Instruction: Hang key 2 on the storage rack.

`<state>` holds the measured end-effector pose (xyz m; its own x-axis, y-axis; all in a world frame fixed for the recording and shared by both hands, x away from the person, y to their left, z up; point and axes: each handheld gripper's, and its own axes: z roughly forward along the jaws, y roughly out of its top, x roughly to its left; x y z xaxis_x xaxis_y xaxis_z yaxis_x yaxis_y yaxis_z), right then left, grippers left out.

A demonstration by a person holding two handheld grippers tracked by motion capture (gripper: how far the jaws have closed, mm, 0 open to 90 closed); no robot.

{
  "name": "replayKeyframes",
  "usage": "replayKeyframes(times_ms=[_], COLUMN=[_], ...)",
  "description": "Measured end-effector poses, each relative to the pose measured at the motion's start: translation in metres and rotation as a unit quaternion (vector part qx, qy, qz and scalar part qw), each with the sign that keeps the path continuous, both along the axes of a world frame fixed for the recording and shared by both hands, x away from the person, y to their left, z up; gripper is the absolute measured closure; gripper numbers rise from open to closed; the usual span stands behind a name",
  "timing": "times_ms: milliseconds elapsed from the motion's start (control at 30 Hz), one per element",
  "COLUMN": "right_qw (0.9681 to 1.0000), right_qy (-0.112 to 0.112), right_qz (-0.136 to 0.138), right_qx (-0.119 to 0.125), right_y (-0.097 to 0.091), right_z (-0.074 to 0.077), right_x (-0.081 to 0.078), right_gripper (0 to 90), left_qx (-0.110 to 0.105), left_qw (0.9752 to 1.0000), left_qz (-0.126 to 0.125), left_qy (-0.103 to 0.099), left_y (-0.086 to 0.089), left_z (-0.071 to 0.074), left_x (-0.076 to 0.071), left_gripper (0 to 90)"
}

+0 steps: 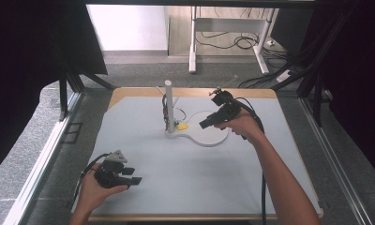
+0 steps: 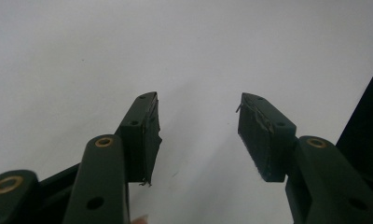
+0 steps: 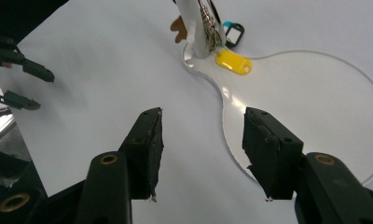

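Both tongs gape empty: left gripper [image 2: 198, 135], right gripper [image 3: 201, 149]; post [image 3: 198, 28] top cropped, keys blurred

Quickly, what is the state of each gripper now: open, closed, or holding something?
Left gripper: open, holding nothing, over bare table.
Right gripper: open, holding nothing, near the yellow key tag.

Your right gripper [image 3: 201, 154] hangs with its two black jaws spread, empty, above the edge of a clear, rounded acrylic base plate [image 3: 315, 107]. Ahead, a yellow plastic key tag [image 3: 233, 62] lies on that plate beside a white upright post [image 3: 196, 28]. Your left gripper [image 3: 24, 81] sits far left.
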<state>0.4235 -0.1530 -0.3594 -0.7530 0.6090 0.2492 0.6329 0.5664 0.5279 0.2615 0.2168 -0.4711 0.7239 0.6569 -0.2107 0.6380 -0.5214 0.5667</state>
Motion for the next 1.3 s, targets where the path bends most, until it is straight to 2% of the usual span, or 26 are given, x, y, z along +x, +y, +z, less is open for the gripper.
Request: replayKeyframes(times_ms=[133, 233, 333, 467, 500, 567, 667, 700, 800, 867, 1000, 1167, 1233, 1300], right_qw=[0.9999, 0.9998, 0.9995, 0.9986, 0.998, 0.9977, 0.9957, 0.9957, 0.9945, 0.9943, 0.993, 0.9921, 0.99, 0.99], right_qy=[-0.007, -0.013, -0.021, -0.038, -0.046, -0.047, -0.059, -0.059, -0.064, -0.065, -0.073, -0.085, -0.096, -0.096], right_qz=[-0.008, -0.013, -0.017, -0.027, -0.032, -0.035, -0.054, -0.054, -0.059, -0.062, -0.066, -0.07, -0.075, -0.075], right_qx=[0.011, 0.011, 0.016, 0.025, 0.031, 0.034, 0.046, 0.046, 0.057, 0.058, 0.065, 0.06, 0.071, 0.071], right_y=[-0.019, -0.027, -0.037, -0.05, -0.058, -0.06, -0.077, -0.077, -0.09, -0.092, -0.094, -0.092, -0.093, -0.094], right_z=[-0.013, -0.017, -0.02, -0.03, -0.038, -0.04, -0.055, -0.055, -0.075, -0.078, -0.098, -0.102, -0.101, -0.101], right_x=[-0.012, -0.019, -0.03, -0.05, -0.061, -0.065, -0.086, -0.086, -0.105, -0.107, -0.12, -0.124, -0.128, -0.129], right_gripper=[47.5, 47.6, 47.8, 47.9, 47.9, 47.7, 48.0, 48.0, 48.0, 48.0, 48.0, 47.1, 45.7, 45.3], left_qx=[-0.005, 0.0, -0.004, -0.005, -0.007, -0.007, -0.005, -0.003, -0.001, 0.0, 0.001, 0.001, -0.004, -0.004], left_qw=[1.0, 1.0, 1.0, 1.0, 1.0, 0.9999, 0.9999, 1.0, 1.0, 1.0, 1.0, 1.0, 1.0, 1.0], left_qz=[0.007, 0.001, 0.004, 0.0, 0.001, -0.001, -0.002, -0.002, 0.001, 0.002, 0.004, 0.003, 0.007, 0.008], left_qy=[0.001, 0.0, -0.003, -0.003, -0.003, -0.007, -0.009, -0.008, -0.004, -0.001, 0.0, -0.002, -0.002, -0.002], left_y=[-0.001, 0.0, -0.001, -0.001, -0.001, -0.001, 0.0, 0.0, -0.002, -0.003, -0.003, -0.001, 0.0, 0.0], left_z=[0.0, 0.001, 0.001, 0.002, 0.003, 0.003, 0.003, 0.003, 0.001, 0.0, -0.001, 0.001, 0.002, 0.002], left_x=[0.001, 0.003, 0.002, -0.001, -0.001, -0.002, -0.002, -0.002, -0.002, -0.002, -0.003, -0.004, -0.005, -0.005], left_gripper=[48.7, 48.7, 48.6, 48.5, 48.4, 48.4, 48.1, 48.1, 48.0, 48.0, 47.9, 47.5, 47.2, 47.1])
